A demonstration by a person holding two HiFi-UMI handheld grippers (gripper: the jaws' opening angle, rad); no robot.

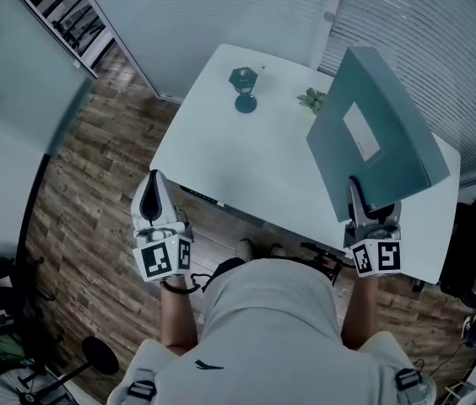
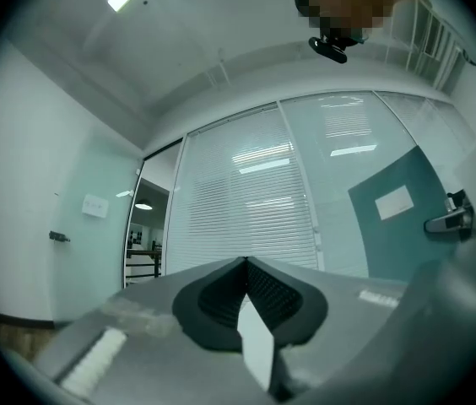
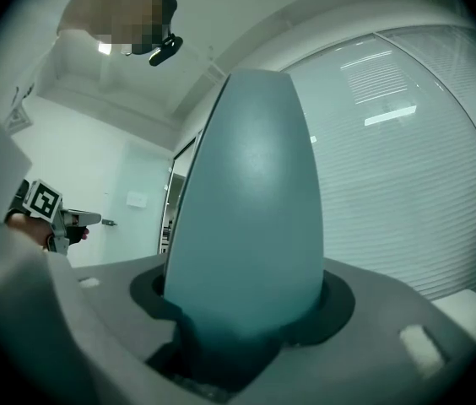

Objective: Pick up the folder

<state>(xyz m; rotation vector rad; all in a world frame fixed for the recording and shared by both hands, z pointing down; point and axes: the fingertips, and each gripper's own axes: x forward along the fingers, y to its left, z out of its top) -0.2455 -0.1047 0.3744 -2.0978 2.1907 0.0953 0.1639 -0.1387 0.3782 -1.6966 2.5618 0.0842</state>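
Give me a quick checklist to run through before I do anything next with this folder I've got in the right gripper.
1. Right gripper shut on folder: ok, jaws clamp its near edge.
2. Folder lifted off table: ok, it looks raised and tilted.
3. Left gripper empty: ok, jaws together, nothing between.
4. Left gripper supporting folder: not ok, it is off the table's left side, apart from the folder.
5. Small plant clear of folder: cannot tell, their edges meet in the head view.
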